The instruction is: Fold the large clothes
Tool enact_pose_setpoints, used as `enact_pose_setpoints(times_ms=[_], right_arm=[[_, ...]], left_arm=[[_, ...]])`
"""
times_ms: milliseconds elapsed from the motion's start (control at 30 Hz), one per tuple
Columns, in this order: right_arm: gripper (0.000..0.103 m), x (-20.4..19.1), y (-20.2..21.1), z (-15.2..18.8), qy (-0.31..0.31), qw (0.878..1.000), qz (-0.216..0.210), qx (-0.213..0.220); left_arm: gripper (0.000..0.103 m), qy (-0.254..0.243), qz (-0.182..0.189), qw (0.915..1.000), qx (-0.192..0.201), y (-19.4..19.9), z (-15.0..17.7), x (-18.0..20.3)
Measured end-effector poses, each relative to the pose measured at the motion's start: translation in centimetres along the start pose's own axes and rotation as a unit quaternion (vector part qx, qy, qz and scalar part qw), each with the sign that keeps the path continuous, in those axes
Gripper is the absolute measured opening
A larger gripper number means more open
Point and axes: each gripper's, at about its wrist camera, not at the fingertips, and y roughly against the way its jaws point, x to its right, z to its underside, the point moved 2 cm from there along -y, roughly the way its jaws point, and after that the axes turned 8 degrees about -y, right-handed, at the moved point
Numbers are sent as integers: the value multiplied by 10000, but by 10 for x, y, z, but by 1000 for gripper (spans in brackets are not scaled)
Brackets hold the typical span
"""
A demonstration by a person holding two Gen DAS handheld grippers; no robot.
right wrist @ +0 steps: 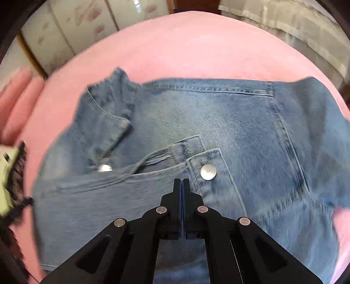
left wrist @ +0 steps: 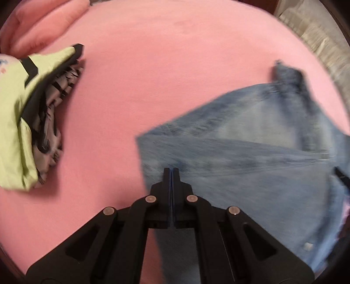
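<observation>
A pair of blue denim jeans (right wrist: 196, 122) lies on the pink bed sheet (right wrist: 186, 43), waistband and metal button (right wrist: 208, 172) just ahead of my right gripper (right wrist: 181, 181). The right jaws are pressed together over the denim; I cannot tell if cloth is pinched between them. In the left wrist view the jeans (left wrist: 251, 142) spread to the right, blurred. My left gripper (left wrist: 171, 171) is shut at the jeans' left edge, with no cloth clearly between the jaws.
A pile of folded clothes, lime green on top of striped grey (left wrist: 28, 104), sits at the left on the sheet. A pink pillow (left wrist: 39, 24) lies at the far left. Pale wardrobe doors (right wrist: 87, 19) and a curtain (right wrist: 284, 24) stand beyond the bed.
</observation>
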Motion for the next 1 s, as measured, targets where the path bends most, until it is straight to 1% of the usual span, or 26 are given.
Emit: enact_pose_setpoints(times_ms=[33, 100, 167, 200, 233, 267, 300, 333, 367, 400, 433, 467, 500, 533, 600, 667, 800, 900, 1000], right_arm=[[0, -1, 7, 4, -119, 9999, -82, -15], [3, -5, 15, 18, -220, 9996, -62, -145], [6, -5, 20, 33, -271, 9992, -38, -300], [14, -2, 22, 40, -348, 9985, -53, -407], [21, -1, 21, 52, -451, 9974, -113, -559], [41, 5, 25, 60, -522, 9964, -157, -647], [53, 9, 27, 72, -628, 9950, -208, -746], [57, 10, 29, 83, -700, 9939, -256, -815], [61, 14, 32, 92, -785, 9919, -325, -940], [64, 18, 35, 101, -852, 9896, -387, -1088], [65, 22, 37, 109, -899, 9875, -426, -1222], [68, 27, 43, 115, -891, 9865, -462, -1297], [71, 31, 50, 120, -850, 9858, -521, -1353], [73, 35, 55, 123, -782, 9855, -588, -1389], [76, 46, 63, 127, -705, 9834, -727, -1503], [80, 61, 71, 128, -695, 9810, -768, -1642], [81, 102, 90, 129, -768, 9728, -1028, -1928], [81, 145, 106, 123, -811, 9694, -1075, -2052], [81, 197, 120, 110, -1175, 9648, -1125, -2065]], left_arm=[[0, -44, 125, 9999, 29, 9, 4, 5], [0, -194, 223, 9995, 80, 24, 14, 16], [1, -271, 232, 9993, -91, 33, 28, 28], [2, -282, 270, 9990, -212, 36, 37, 36], [2, -301, 279, 9981, -456, 34, 46, 42], [2, -309, 236, 9968, -698, 33, 56, 49], [2, -312, 190, 9951, -915, 34, 67, 58], [2, -307, 171, 9939, -1042, 33, 72, 62], [5, -296, 153, 9924, -1181, 33, 79, 66], [11, -296, 142, 9908, -1309, 35, 87, 74], [36, -315, 169, 9894, -1404, 36, 92, 79], [69, -345, 194, 9879, -1497, 38, 98, 87], [78, -337, 167, 9881, -1489, 41, 102, 92], [79, -307, 107, 9896, -1398, 47, 106, 100], [79, -308, 76, 9898, -1391, 54, 112, 113], [79, -336, -72, 9879, -1510, 57, 119, 131], [79, -239, -273, 9852, -1675, 68, 135, 170], [79, -151, -331, 9832, -1789, 74, 143, 208], [79, -34, -272, 9825, -1842, 80, 152, 249]])
